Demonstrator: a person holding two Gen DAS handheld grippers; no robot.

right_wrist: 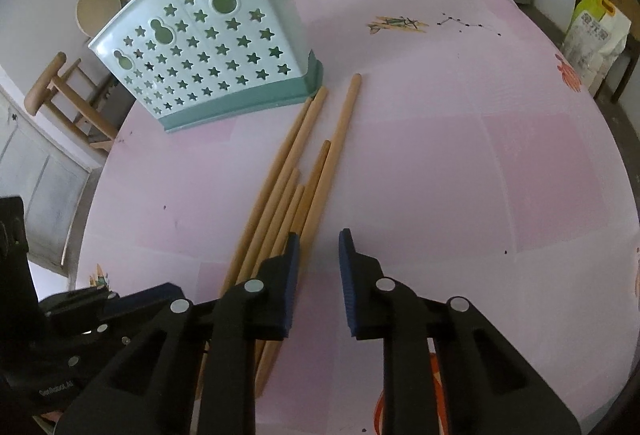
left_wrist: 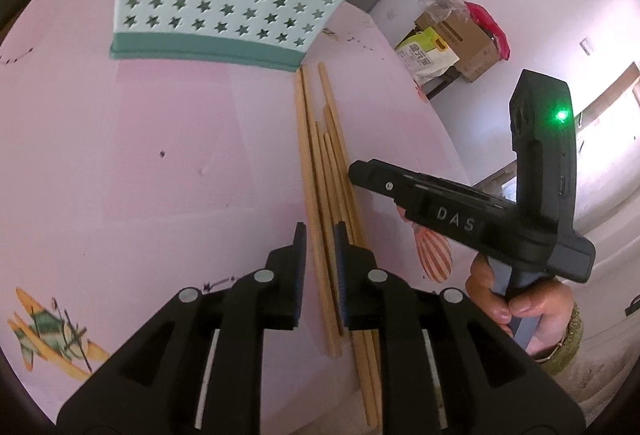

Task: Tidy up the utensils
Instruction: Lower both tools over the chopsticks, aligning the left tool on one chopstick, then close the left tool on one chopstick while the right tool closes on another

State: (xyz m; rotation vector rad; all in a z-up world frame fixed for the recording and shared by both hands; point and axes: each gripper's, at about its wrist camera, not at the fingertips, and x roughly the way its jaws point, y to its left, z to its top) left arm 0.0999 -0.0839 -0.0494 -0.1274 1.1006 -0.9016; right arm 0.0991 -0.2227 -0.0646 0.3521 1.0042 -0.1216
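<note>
The left wrist view shows the left gripper (left_wrist: 320,235) low over a bundle of wooden chopsticks (left_wrist: 320,163) on the pink table (left_wrist: 160,155), its jaws slightly apart with a stick or two running between the pads (left_wrist: 300,255), though whether they press cannot be told. The right wrist view has the right gripper (right_wrist: 319,247) with jaws apart and nothing between them, just beside the chopsticks. The mint utensil holder (right_wrist: 208,51) stands at the sticks' far ends.
</note>
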